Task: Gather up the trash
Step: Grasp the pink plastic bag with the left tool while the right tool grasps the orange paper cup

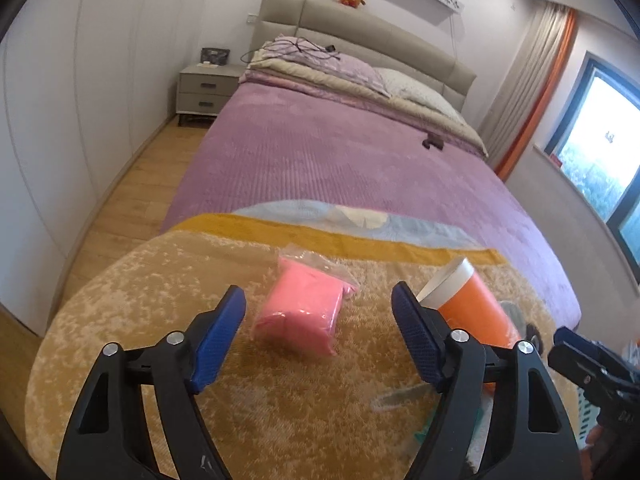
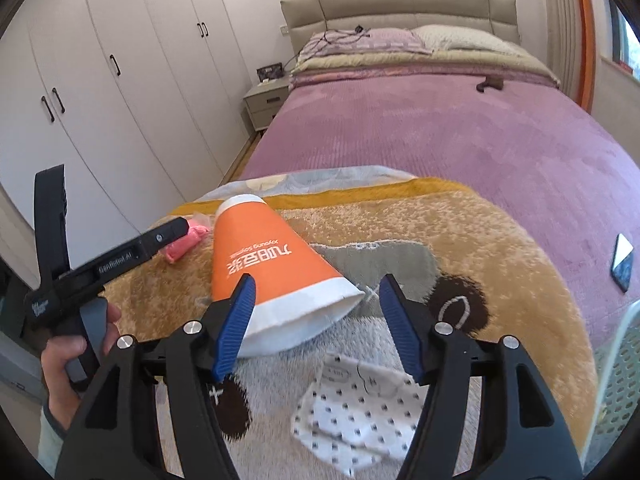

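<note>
1. Trash lies on a tan patterned blanket (image 1: 160, 300) at the foot of a purple-covered bed (image 1: 340, 152): a pink packet (image 1: 300, 312) in clear wrap, an orange paper cup (image 2: 272, 272) on its side, and a dotted white wrapper (image 2: 356, 412).
2. Seen from the left wrist, the left gripper (image 1: 318, 332) has its blue fingers spread wide with nothing between them; the pink packet sits just ahead, in line with the gap. The orange cup is partly hidden behind the right-hand finger.
3. Only the right wrist view shows the dotted wrapper, lying flat near the blanket's front edge, and the cup's white rim pointing toward the camera.
4. The right gripper (image 2: 316, 328) is likewise wide apart and holds nothing; the cup's open end lies between its fingers, close against the left one, though contact cannot be judged.
5. A phone (image 2: 622, 262) on the bed's right side appears only in the right wrist view.
</note>
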Available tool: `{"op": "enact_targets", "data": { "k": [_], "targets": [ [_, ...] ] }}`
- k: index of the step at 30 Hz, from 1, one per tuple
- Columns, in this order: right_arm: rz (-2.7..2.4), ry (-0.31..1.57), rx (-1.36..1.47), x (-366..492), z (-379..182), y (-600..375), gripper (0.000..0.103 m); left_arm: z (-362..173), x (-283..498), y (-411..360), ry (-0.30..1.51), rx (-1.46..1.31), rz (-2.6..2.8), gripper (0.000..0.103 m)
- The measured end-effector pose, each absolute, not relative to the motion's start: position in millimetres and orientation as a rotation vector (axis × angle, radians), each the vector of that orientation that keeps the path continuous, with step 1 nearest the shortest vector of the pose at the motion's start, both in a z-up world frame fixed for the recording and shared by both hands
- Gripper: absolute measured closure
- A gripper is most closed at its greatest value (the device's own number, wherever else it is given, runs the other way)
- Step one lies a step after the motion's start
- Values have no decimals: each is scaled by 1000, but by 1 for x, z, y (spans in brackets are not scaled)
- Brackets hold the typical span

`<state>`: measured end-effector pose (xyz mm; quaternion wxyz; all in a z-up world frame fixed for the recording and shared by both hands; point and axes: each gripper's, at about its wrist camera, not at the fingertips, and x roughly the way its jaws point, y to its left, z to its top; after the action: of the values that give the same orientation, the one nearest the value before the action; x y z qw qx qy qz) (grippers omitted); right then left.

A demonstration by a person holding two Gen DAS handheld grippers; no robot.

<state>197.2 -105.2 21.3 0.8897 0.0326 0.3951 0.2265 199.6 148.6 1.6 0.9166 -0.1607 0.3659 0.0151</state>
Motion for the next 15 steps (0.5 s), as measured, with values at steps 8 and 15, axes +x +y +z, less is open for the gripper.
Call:
{"op": "enact_targets", "data": {
  "k": [8, 15],
  "targets": [
    [470, 818, 38, 200, 16, -92, 37, -11, 196, 147, 779, -302, 5, 66],
    [526, 783, 2, 183, 25, -86, 37, -3, 183, 148, 700, -308, -21, 66]
  ]
}}
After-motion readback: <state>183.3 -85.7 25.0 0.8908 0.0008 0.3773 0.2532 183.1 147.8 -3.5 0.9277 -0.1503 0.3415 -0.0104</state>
